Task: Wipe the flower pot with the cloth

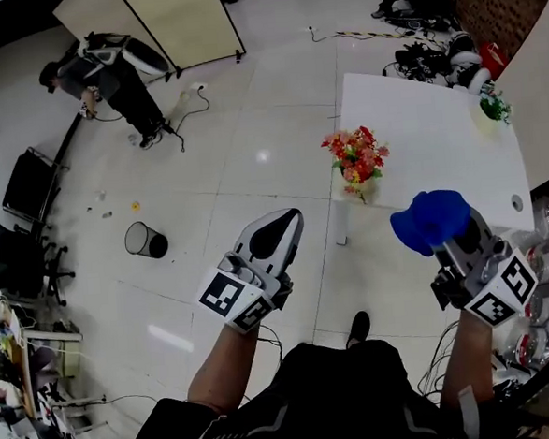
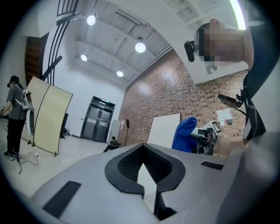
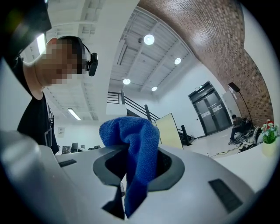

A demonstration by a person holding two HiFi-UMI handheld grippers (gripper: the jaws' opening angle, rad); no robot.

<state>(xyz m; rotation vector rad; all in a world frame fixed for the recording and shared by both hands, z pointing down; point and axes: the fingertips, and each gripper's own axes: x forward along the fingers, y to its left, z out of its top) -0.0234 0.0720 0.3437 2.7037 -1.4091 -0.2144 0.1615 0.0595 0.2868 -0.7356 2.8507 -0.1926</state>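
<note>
The flower pot (image 1: 364, 191) with red flowers (image 1: 355, 155) stands at the near left edge of a white table (image 1: 437, 127), ahead of both grippers and apart from them. My right gripper (image 1: 447, 236) is raised in front of me, shut on a bunched blue cloth (image 1: 430, 220). In the right gripper view the cloth (image 3: 131, 133) bulges over the top of the right gripper (image 3: 135, 151) and hangs down between its jaws. My left gripper (image 1: 282, 225) is also held up, left of the pot, shut with nothing in it. The left gripper (image 2: 143, 148) shows its pads meeting.
A small green plant (image 1: 493, 107) sits at the table's far right. On the floor to the left stand a black waste bin (image 1: 145, 240) and office chairs (image 1: 15, 260). A person (image 1: 105, 74) stands by a folding screen (image 1: 181, 23) at the back.
</note>
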